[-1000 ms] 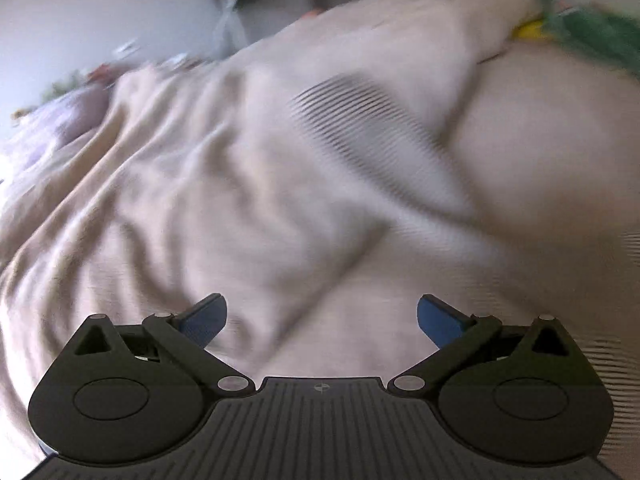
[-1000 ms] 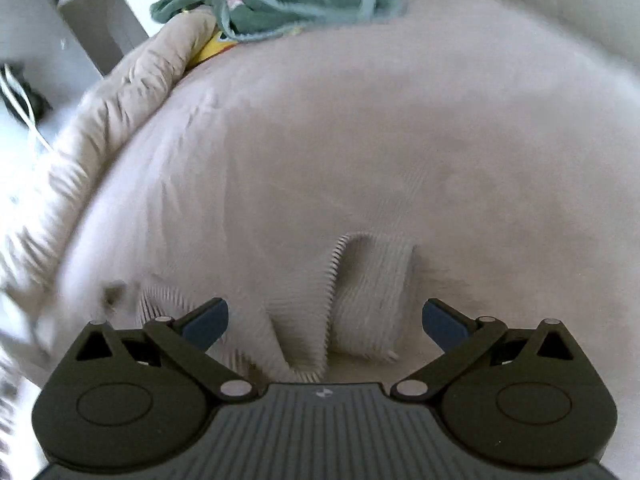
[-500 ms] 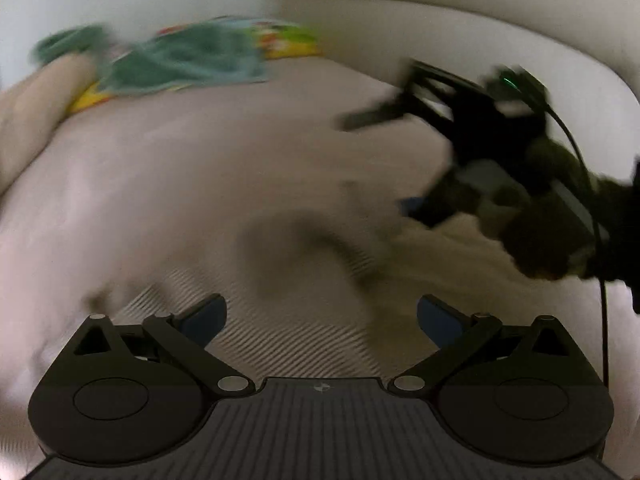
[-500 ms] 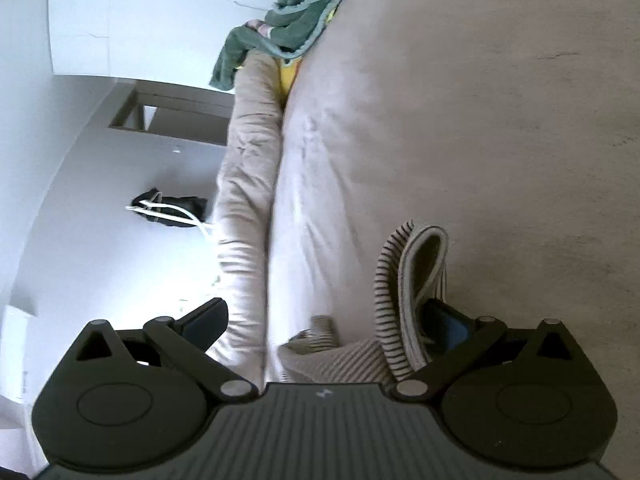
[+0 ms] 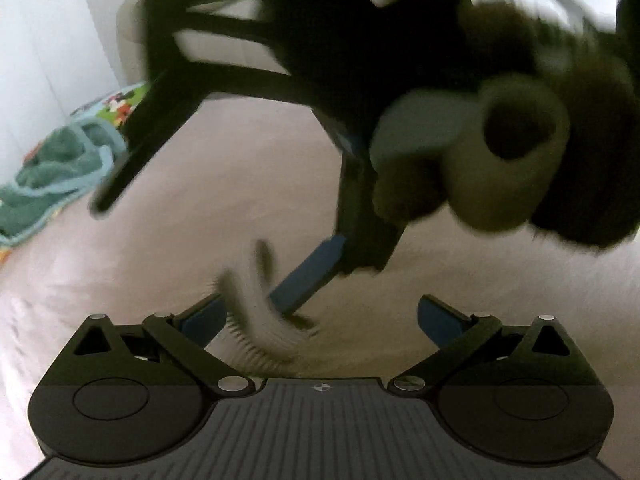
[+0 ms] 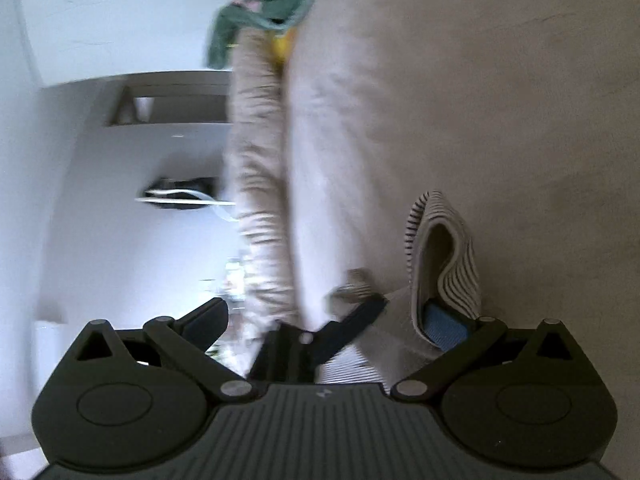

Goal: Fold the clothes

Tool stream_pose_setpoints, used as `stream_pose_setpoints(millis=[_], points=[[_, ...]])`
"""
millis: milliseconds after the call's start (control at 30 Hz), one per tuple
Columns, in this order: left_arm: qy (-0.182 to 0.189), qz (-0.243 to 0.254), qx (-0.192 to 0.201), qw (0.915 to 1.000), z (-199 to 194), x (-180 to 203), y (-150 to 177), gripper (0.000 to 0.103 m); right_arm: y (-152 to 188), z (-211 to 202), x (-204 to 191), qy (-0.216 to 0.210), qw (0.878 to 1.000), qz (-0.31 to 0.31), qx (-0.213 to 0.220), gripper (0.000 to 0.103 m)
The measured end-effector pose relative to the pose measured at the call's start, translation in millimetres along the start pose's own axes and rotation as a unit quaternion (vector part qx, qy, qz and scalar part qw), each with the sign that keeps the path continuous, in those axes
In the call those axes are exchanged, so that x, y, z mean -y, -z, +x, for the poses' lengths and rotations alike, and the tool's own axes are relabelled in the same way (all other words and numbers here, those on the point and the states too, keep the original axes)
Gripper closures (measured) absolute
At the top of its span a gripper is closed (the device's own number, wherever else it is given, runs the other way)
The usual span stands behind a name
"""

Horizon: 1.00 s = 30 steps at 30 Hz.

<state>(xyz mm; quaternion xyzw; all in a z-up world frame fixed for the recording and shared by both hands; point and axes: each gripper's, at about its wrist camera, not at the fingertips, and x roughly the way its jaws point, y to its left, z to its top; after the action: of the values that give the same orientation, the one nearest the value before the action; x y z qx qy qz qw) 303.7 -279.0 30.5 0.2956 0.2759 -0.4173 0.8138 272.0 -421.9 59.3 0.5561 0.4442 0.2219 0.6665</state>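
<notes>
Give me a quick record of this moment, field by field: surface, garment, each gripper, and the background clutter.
surface: beige bed cover
garment: striped cloth, bunched, edge draped over one right finger
left gripper: jaws open, cloth beside its left finger
right gripper: jaws open, not clamped
clutter: green towel at the bed's far end

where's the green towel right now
In the left wrist view the green towel lies bunched at the far left of the beige bed, beside a colourful printed cloth.

A beige bed stands by white walls, a green towel at its far end.
</notes>
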Motion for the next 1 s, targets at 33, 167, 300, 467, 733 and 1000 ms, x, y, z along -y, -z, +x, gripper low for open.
stream_pose_setpoints(millis=[33,167,300,467,733,1000], points=[[-0.004,0.007,-0.007,0.9999,5.8,2.1,0.7,0.0,-2.8,1.5,2.3,0.007,1.0,0.002,-0.002,0.0],[0.01,0.015,-0.027,0.9995,28.0,10.5,2.2,0.0,-13.8,7.9,12.0,0.036,0.999,0.012,-0.01,0.0],[0.006,0.038,-0.049,0.998,53.1,24.7,-0.9,0.0,-18.3,21.3,32.7,0.024,0.998,0.052,-0.031,0.0],[-0.023,0.093,0.006,0.9954,31.6,51.0,-16.4,0.0,-4.6,-4.0,11.0,-0.017,0.999,0.019,-0.037,0.0],[0.025,0.069,0.159,0.9846,-32.7,78.9,-57.3,0.0,25.7,-136.3,-57.6,0.004,0.99,-0.075,0.117,0.0],[0.019,-0.099,0.057,0.9932,-108.3,38.8,42.0,0.0,103.5,-154.5,-64.5,0.16,0.967,-0.087,0.18,0.0]])
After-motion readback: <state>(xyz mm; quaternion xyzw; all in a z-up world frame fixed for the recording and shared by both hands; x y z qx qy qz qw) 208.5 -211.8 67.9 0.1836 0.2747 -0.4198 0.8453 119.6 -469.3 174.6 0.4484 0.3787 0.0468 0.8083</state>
